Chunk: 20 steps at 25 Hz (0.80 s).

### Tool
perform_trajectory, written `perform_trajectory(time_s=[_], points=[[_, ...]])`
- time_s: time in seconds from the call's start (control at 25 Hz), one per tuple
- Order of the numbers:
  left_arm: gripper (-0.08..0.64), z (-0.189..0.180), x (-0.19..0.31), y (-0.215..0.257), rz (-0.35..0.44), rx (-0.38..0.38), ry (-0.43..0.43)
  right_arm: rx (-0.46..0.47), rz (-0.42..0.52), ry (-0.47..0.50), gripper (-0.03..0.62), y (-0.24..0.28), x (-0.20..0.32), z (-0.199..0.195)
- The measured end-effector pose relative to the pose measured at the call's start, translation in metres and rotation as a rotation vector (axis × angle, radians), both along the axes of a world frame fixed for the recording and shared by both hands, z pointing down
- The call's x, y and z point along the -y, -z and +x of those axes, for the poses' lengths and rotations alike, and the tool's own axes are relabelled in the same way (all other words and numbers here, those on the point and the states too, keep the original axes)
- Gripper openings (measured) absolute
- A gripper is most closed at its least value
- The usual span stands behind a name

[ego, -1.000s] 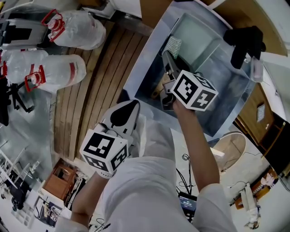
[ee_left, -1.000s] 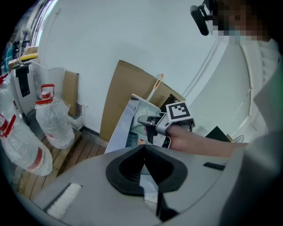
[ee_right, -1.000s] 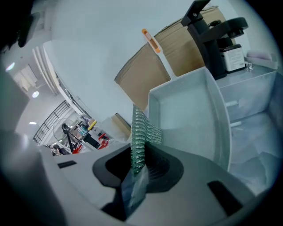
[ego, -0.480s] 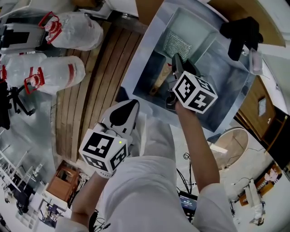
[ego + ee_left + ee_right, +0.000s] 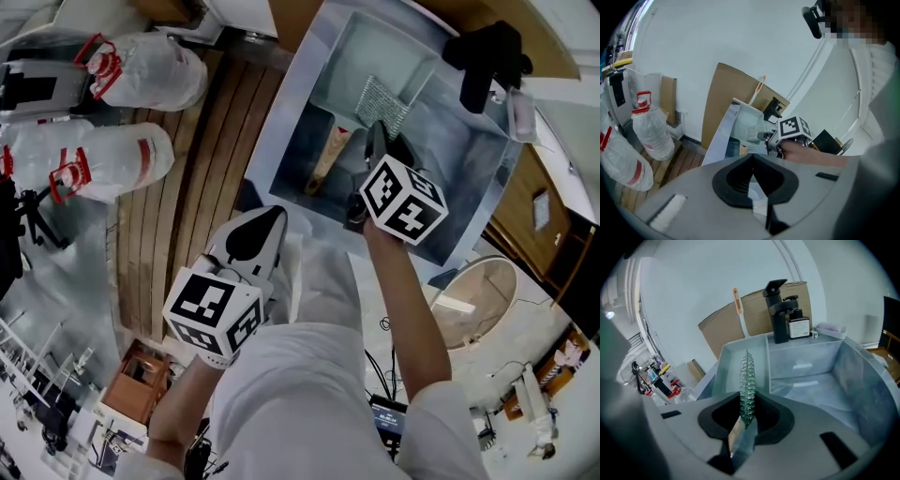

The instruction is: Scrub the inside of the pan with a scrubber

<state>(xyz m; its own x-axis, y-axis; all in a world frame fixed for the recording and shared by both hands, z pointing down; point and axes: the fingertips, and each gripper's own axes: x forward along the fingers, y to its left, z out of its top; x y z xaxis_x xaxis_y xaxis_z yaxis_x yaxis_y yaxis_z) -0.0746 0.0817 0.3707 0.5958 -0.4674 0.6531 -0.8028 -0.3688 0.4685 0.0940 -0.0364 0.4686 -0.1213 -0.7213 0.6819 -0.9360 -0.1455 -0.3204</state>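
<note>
Two pairs of tongs to account for. From the head view: right tongs [image 5: 375,141] reaching into the brushed-steel rectangular sink [image 5: 292,122], clamped on the silvery metal-mesh scrubber [image 5: 382,101], mesh held at the near wall of the pale green square pan [image 5: 375,47]; touching or just clear, impossible to tell from this angle. Pan lying inside the sink, pale wooden handle [image 5: 326,161] pointing toward the sink's near rim. Left tongs [image 5: 272,220] held near the person's lap, well apart from the sink, bracing nothing. From the left gripper view: left tongs [image 5: 753,155] closed tip to tip on nothing, only pale cloth [image 5: 757,194] showing in the gap below the tips. From the right gripper view: right tongs [image 5: 746,404] pinched on the scrubber [image 5: 746,380], seen edge-on and standing upright out of the grip, pan [image 5: 731,364] just ahead, tall black tap fixture [image 5: 777,310] on the sink's far rim. Likely trouble from here: a sliding or spinning pan under hard strokes, for want of any hold on the handle; mesh folding over or pulling free under pressure, for being pinched by one thin edge only; a scraped pan surface from pressing so low as to drag the hard tips along instead of the mesh.
</note>
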Motion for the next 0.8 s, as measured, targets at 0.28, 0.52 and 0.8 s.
perform_trajectory(time_s=[0.28,0.52,0.8], points=[[0.005,0.002,0.001,0.005,0.007,-0.001,-0.011,-0.126,-0.034,-0.138,0.066,0.003,-0.016,0.022],[0.005,-0.001,0.004,0.008,0.014,0.008,-0.011,-0.221,-0.046,-0.213,0.067,0.003,-0.022,0.023],[0.005,-0.002,0.009,0.011,0.017,0.013,-0.004,-0.234,-0.065,-0.269,0.067,0.006,-0.017,0.026]])
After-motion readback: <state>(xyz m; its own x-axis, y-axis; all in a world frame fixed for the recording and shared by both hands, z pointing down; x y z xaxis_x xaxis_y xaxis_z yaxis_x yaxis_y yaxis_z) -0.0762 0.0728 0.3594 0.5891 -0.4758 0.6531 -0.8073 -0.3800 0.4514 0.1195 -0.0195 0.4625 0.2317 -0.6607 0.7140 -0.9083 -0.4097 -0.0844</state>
